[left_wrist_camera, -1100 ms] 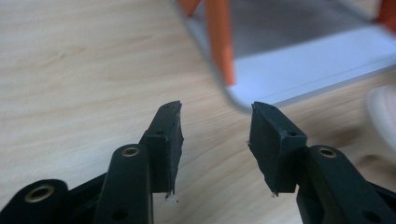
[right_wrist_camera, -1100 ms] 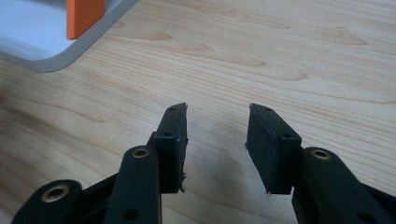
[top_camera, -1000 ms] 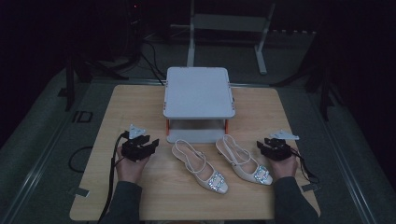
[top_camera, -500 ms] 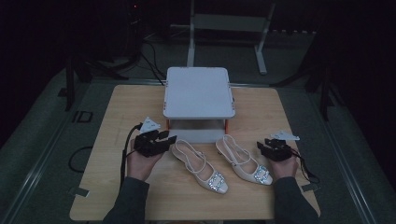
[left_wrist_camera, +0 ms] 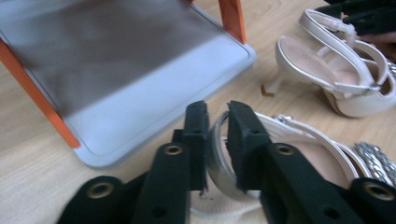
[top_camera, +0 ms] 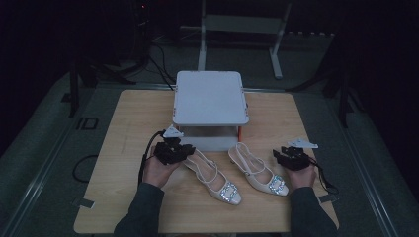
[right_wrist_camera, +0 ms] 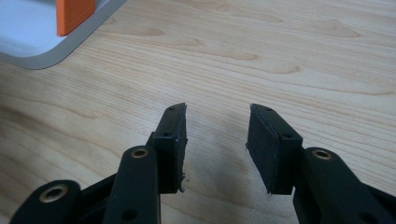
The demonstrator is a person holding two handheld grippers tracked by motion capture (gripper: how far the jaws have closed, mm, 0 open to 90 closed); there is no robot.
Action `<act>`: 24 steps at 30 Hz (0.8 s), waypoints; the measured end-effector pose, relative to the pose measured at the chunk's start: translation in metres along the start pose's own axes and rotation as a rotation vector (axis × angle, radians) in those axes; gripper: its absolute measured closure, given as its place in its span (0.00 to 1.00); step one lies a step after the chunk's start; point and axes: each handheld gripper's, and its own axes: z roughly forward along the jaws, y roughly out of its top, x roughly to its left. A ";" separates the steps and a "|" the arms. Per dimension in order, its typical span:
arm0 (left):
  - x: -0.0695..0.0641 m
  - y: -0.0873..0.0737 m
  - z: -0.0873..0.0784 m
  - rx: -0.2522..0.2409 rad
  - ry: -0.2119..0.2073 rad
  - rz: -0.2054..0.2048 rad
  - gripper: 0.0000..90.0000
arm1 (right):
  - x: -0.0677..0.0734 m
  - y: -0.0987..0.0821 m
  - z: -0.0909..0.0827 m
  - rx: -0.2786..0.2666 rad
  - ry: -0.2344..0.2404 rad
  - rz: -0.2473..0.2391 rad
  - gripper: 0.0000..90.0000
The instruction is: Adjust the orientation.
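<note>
Left gripper [left_wrist_camera: 215, 140] jaws just closed, clamping left shoe [left_wrist_camera: 299, 144] heel

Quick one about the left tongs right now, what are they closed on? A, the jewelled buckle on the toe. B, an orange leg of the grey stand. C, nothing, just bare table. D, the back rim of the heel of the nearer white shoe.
D: in the left gripper view the left tongs pinch the heel rim of the white shoe, with the grey stand apart behind.
</note>
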 end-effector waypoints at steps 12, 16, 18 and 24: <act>0.017 -0.029 -0.038 -0.012 0.060 -0.056 0.90 | 0.000 0.000 0.001 0.003 -0.003 0.003 0.63; 0.022 -0.042 -0.057 -0.010 0.097 -0.078 0.90 | 0.000 -0.001 0.001 0.004 -0.004 0.003 0.63; 0.023 -0.048 -0.065 -0.008 0.111 -0.087 0.90 | 0.000 -0.001 0.001 0.005 -0.003 0.004 0.64; 0.025 -0.068 -0.091 -0.007 0.155 -0.120 0.90 | 0.000 -0.001 0.001 0.006 -0.003 0.004 0.64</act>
